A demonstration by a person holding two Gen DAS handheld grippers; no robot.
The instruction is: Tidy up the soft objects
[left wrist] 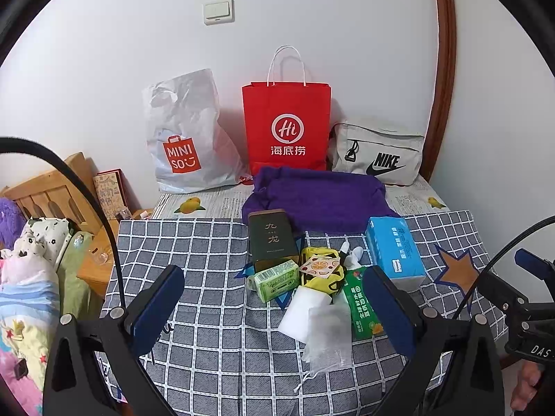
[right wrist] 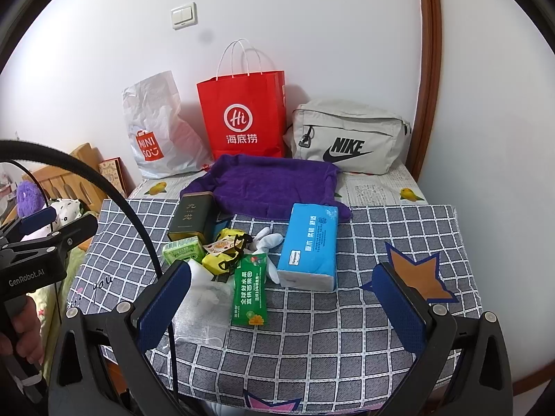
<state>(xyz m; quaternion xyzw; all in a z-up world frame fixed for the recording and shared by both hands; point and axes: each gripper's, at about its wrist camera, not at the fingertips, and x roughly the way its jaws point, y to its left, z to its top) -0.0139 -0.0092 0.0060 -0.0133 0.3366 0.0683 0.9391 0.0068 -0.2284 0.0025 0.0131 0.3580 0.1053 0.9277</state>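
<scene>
A pile lies on the checked cloth: blue tissue pack, green sachet, white sponge, sheer white pouch, yellow bag, green drink carton, dark tea tin, white glove. A purple towel lies behind. My left gripper is open and empty, just short of the pile. My right gripper is open and empty, near the front edge.
Against the wall stand a white Miniso bag, a red paper bag and a grey Nike bag. A bed with bedding and a wooden headboard lies left.
</scene>
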